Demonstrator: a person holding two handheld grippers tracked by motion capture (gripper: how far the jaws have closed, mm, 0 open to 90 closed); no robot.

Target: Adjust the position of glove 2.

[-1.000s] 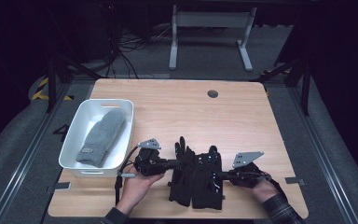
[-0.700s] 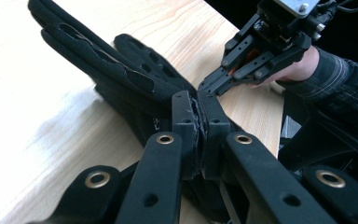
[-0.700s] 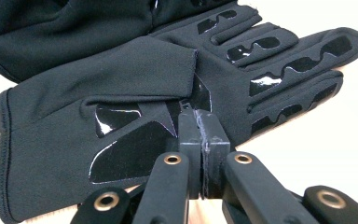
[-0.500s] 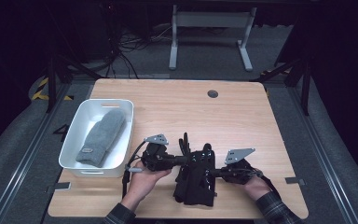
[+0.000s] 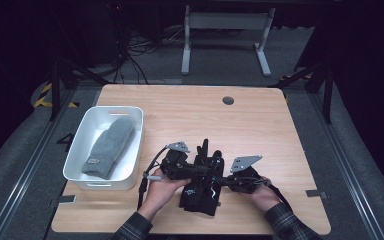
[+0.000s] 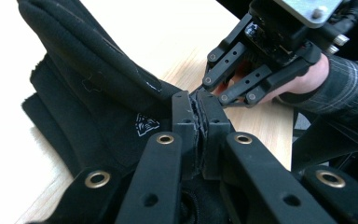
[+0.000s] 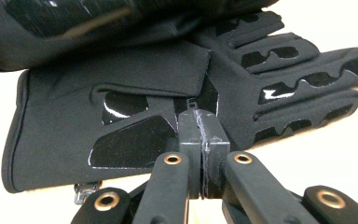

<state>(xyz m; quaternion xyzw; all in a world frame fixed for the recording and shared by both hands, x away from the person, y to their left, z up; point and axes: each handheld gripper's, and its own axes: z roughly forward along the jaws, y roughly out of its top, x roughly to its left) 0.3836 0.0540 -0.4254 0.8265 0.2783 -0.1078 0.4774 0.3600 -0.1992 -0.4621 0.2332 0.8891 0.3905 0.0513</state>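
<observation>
Two grippers were working one pair of black gloves (image 5: 200, 185) at the near edge of the table (image 5: 260, 120) in the high view; left gripper (image 5: 192, 170) came in from the gloves' left, right gripper (image 5: 220, 181) from their right, tips nearly meeting over the middle. Gloves lay w/ long axis running away from the person, fingers pointing to the far side, cuffs nearest the hands. White bin (image 5: 80, 150) w/ a grey mitten (image 5: 109, 146) sat well apart to the left. Left gripper view: its jaws stood pinched together w/ a thin bit of black fabric seemingly caught at the tips, one glove (image 6: 98, 93) draped up to the left, the other gripper (image 6: 242, 79) just beyond. Right gripper view: jaws likewise pressed tight, tips against the edge of the flat-lying glove (image 7: 135, 116), though I couldn't tell for sure that cloth was betw. them. My guess: both hands were about equally near, so any lift or fold would pivot across that long axis, prob. toward the bin side.
</observation>
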